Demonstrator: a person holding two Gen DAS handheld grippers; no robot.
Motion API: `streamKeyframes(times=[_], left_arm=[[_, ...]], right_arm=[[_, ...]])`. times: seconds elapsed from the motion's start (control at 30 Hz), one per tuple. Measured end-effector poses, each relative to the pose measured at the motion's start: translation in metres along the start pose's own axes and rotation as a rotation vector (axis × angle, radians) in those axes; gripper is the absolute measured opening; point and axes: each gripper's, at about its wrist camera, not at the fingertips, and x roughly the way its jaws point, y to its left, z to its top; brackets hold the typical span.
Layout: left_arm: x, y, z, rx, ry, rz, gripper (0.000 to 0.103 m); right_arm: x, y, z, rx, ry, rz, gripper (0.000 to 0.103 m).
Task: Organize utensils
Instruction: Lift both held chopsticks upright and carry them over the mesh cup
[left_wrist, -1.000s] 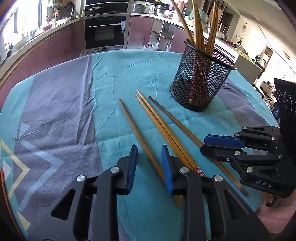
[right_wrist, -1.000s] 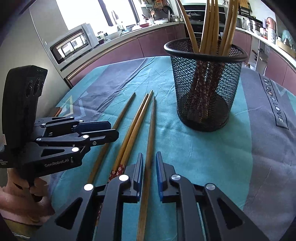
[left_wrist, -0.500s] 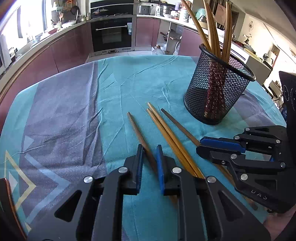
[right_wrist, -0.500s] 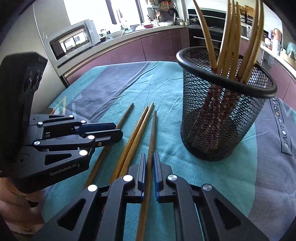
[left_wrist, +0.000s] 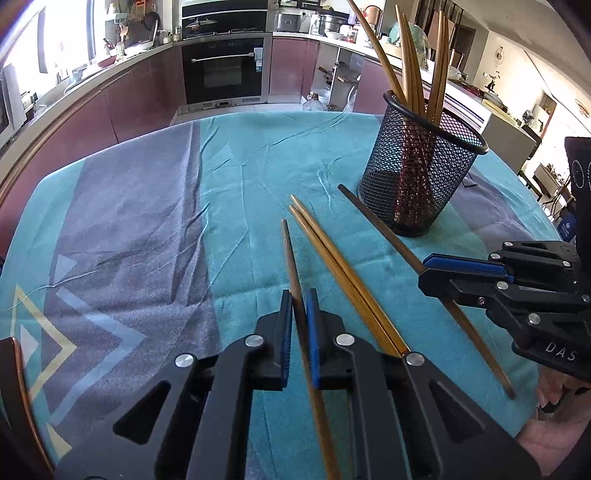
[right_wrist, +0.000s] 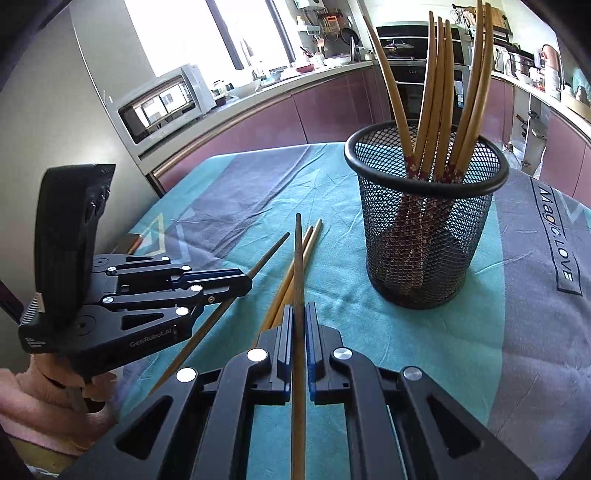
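My left gripper (left_wrist: 300, 299) is shut on a brown chopstick (left_wrist: 290, 254) and holds it off the cloth. My right gripper (right_wrist: 299, 314) is shut on a darker chopstick (right_wrist: 298, 254), lifted above the table. The right gripper also shows in the left wrist view (left_wrist: 436, 266), and the left gripper in the right wrist view (right_wrist: 243, 280). A pair of yellow chopsticks (left_wrist: 332, 254) lies on the cloth between them. A black mesh holder (left_wrist: 421, 177) stands upright with several chopsticks in it; it also shows in the right wrist view (right_wrist: 424, 243).
The table wears a teal and grey cloth (left_wrist: 155, 229). Kitchen counters and an oven (left_wrist: 221, 70) stand behind it. A microwave (right_wrist: 162, 99) sits on the counter to the left. A wooden chair edge (left_wrist: 14, 387) is at the near left.
The left gripper closed on the brown chopstick and the right on the darker one. Both have lifted their chopsticks off the cloth.
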Motion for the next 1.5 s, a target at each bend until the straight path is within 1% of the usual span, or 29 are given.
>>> streamKeyframes(times=[0.33, 0.53, 0.67, 0.77, 0.87, 1.17, 1.5], left_arm=[[-0.023, -0.006, 0.002, 0.002, -0.053, -0.020, 0.008], [-0.038, -0.008, 0.002, 0.005, -0.084, -0.050, 0.008], [-0.048, -0.009, 0.005, 0.001, -0.100, -0.086, 0.007], [-0.058, -0.008, 0.007, -0.008, -0.118, -0.131, 0.007], [-0.068, -0.007, 0.010, -0.011, -0.142, -0.160, 0.007], [-0.096, -0.009, 0.016, -0.013, -0.192, -0.209, 0.007], [-0.129, -0.001, 0.026, -0.028, -0.260, -0.290, 0.007]], right_arm=[[-0.027, 0.001, -0.001, 0.019, -0.069, 0.034, 0.005], [-0.041, 0.002, 0.001, 0.022, -0.113, 0.045, 0.005], [-0.053, 0.000, 0.003, 0.023, -0.144, 0.050, 0.005], [-0.060, 0.000, 0.005, 0.024, -0.170, 0.047, 0.005], [-0.070, 0.000, 0.006, 0.025, -0.197, 0.049, 0.005], [-0.096, -0.003, 0.009, 0.025, -0.263, 0.045, 0.005], [-0.119, -0.006, 0.019, 0.015, -0.338, 0.040, 0.005]])
